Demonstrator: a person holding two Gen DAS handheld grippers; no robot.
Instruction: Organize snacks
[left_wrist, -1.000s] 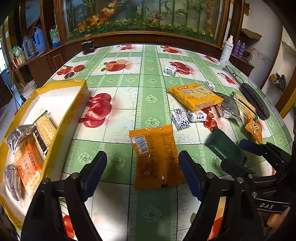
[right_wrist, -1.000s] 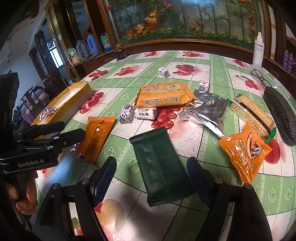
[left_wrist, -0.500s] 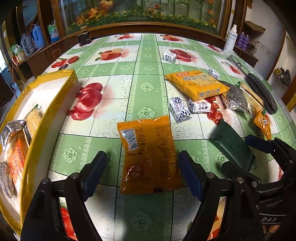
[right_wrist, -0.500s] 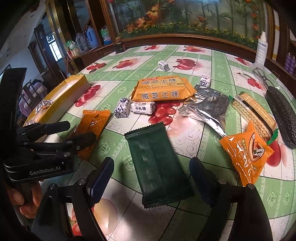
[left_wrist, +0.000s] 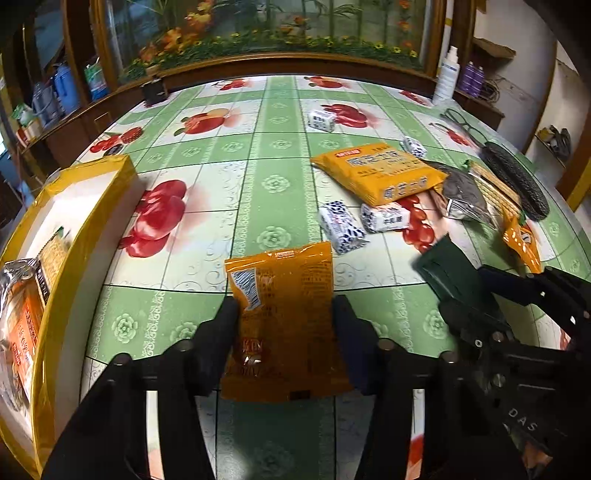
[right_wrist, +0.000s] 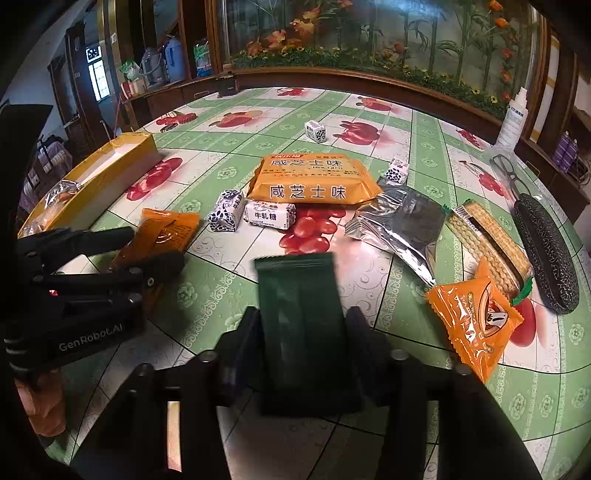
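Grab step, both sides at once. The orange packet (left_wrist: 284, 325) on the worktop (left_wrist: 273, 184) is being clamped by the left hand-held gripper (left_wrist: 284, 314), whose jaws have just been closing; same for the right hand-held gripper (right_wrist: 303, 325) on the green packet (right_wrist: 303, 325). Pad contact looks made, probably. Next, both get lifted to the yellow box (left_wrist: 88, 221).

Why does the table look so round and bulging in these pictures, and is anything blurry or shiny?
Left wrist view: the fisheye lens bends the flat table into a dome; the dark green packet is smeared, the corners go black. Right wrist view: same bulge; window light glints off the silver foil packet, while the big orange packet reads sharp.
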